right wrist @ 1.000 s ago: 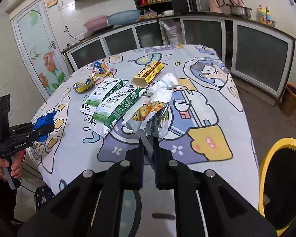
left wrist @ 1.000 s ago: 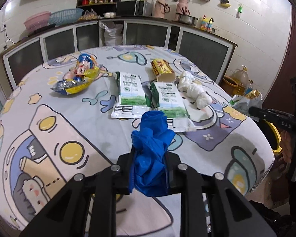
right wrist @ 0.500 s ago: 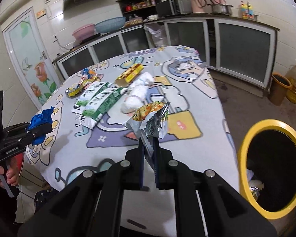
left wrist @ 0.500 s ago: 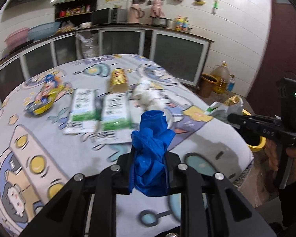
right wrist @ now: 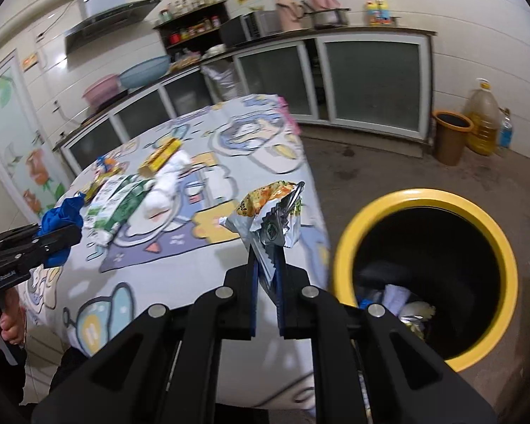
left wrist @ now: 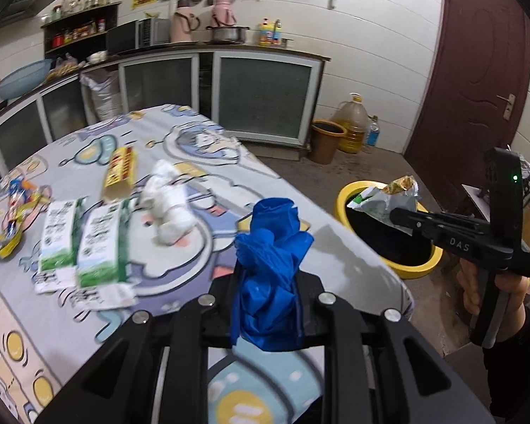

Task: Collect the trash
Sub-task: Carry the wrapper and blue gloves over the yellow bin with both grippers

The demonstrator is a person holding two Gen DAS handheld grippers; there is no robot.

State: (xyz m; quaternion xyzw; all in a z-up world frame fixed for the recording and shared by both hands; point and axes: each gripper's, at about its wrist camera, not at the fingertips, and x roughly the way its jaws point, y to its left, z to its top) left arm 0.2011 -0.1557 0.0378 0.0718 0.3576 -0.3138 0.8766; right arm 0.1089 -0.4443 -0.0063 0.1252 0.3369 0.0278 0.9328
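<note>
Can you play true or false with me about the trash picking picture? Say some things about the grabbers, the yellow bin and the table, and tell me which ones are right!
1. The left gripper is pinching a crumpled blue bag. True.
2. The right gripper is open and holds nothing. False: it is shut on a silver snack wrapper.
3. The yellow bin has nothing in it. False: some trash already lies at its bottom.
4. Two green and white cartons lie on the table. True.
5. The snack wrapper is already inside the bin. False: the right gripper holds it up near the bin's rim.
</note>
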